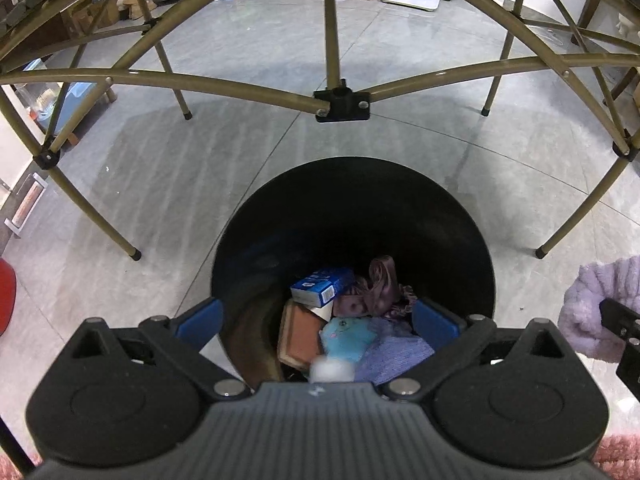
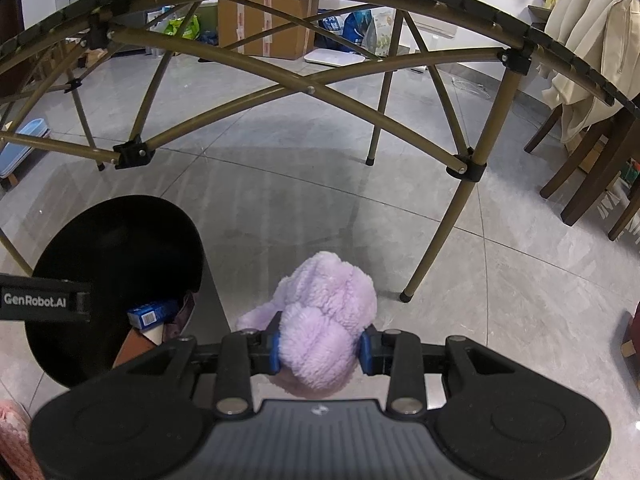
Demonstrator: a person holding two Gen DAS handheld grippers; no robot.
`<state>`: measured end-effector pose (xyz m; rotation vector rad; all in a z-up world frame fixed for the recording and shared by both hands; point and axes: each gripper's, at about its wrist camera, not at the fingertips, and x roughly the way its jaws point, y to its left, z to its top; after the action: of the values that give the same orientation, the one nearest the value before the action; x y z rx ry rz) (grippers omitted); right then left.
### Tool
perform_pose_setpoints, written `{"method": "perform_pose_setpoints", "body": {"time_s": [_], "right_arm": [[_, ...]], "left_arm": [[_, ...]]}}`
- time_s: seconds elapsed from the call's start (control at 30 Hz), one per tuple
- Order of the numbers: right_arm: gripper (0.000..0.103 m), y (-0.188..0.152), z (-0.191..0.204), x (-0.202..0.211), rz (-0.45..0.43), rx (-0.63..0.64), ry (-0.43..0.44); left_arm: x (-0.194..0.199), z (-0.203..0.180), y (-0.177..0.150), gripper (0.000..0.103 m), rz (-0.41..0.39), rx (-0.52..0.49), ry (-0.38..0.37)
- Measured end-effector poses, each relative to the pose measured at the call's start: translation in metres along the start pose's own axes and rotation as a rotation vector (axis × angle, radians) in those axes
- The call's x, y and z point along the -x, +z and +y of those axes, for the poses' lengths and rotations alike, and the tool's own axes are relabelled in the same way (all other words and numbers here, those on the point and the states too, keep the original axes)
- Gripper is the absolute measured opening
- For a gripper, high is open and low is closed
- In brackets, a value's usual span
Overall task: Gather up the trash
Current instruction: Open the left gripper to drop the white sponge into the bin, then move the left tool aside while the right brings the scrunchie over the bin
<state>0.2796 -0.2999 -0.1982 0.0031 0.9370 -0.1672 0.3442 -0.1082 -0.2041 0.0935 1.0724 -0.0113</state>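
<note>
Above the round black trash bin [image 1: 352, 216], the left gripper [image 1: 318, 316] is held wide apart; a fluffy lilac fabric bundle [image 2: 324, 320] is clamped by the right gripper [image 2: 320, 350] beside it.

Both views are evenly and fairly brightly lit from above, with soft sheen on the glossy grey tiled floor [image 1: 240, 184] and a broad, faint shadow under the bowed tan metal frame [image 1: 248, 84]. Fisheye distortion bends straight bars strongly toward the edges. The round black bin's interior [image 1: 352, 216] is nearly featureless dark, and a small white object [image 1: 332, 370] at the lower centre of the left view is blurred.
</note>
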Motion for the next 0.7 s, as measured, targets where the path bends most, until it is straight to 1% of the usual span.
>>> {"method": "perform_pose_setpoints", "body": {"time_s": [0.23, 0.43, 0.7], "right_arm": [[0.034, 0.0, 0.0, 0.0, -0.002, 0.001, -0.001], [0.034, 0.002, 0.002, 0.005, -0.019, 0.0, 0.005], [0.034, 0.009, 0.014, 0.016, -0.055, 0.011, 0.035]], "left_arm": [[0.007, 0.011, 0.0, 0.103, -0.026, -0.013, -0.001], [0.019, 0.027, 0.001, 0.103, -0.045, 0.001, 0.005], [0.029, 0.05, 0.0, 0.103, -0.067, 0.022, 0.023]]}}
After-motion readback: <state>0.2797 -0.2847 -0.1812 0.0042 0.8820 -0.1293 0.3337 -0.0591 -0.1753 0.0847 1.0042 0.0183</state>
